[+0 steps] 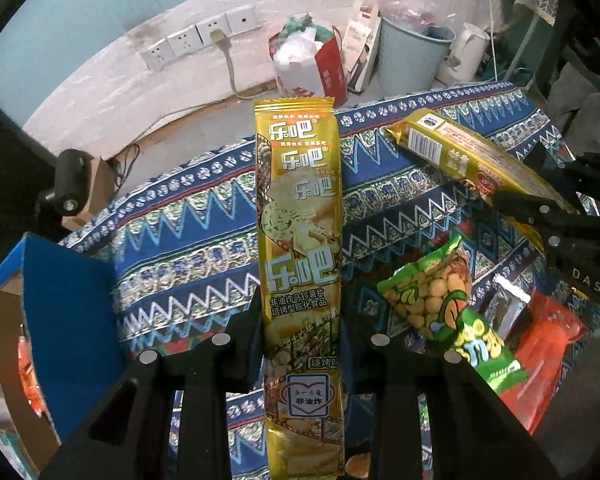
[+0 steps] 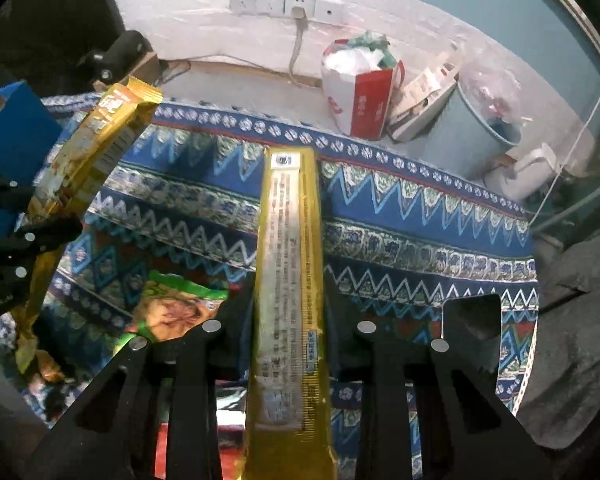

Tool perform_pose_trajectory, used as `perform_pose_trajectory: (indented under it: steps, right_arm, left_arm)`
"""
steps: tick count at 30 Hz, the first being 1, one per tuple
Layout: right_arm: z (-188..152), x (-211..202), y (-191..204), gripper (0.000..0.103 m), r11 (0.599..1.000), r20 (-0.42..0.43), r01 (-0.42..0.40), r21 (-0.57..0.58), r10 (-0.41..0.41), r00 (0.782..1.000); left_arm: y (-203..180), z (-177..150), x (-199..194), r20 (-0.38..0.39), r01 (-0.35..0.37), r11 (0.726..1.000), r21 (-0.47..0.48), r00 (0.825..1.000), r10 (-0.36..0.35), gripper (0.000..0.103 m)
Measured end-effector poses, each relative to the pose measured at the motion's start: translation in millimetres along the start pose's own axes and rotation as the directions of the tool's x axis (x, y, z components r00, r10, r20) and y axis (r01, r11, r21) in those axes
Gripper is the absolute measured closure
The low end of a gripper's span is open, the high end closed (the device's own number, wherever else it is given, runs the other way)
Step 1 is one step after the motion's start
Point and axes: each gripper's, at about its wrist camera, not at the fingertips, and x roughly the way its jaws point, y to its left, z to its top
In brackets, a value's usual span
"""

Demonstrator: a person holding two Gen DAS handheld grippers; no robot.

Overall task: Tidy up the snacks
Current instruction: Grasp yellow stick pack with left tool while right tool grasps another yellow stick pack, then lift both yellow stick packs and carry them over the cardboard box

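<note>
Both grippers (image 1: 300, 320) (image 2: 288, 320) clamp gold packets (image 1: 300, 208) (image 2: 290, 264) (lifted).

Two glossy gold foil snack packets (image 1: 300, 240) (image 2: 290, 280) above a matt woven patterned cloth (image 1: 188, 240); black matt plastic gripper fingers (image 1: 248, 336).

Under my fingers a table in a blue zigzag-patterned cloth (image 1: 188, 232); on it a green peanut packet (image 1: 448, 312), a red packet (image 1: 540, 360), a blue box (image 1: 68, 320) at its edge.

Wrist views steeply down, sharing patterned cloth (image 1: 172, 216).
</note>
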Motion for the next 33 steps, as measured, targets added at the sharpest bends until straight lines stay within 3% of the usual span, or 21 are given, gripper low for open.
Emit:
perform_pose_trajectory:
  steps: [18,33]
  right_arm:
    - [9.3,-53.5,32.2,0.076,0.999,0.081,-0.051,-0.017,0.052,0.995]
    - [35.5,-111.5,105.1,0.076,0.982,0.188,-0.135,-0.135,0.159,0.969]
  left_arm:
    - [38.1,-28.7,-66.8,0.084,-0.052,0.998,-0.036,0.995,0.054,0.072]
    - [67.9,-56.2,-130.7,0.179,-0.08,0.996,-0.046,0.98,0.087,0.072]
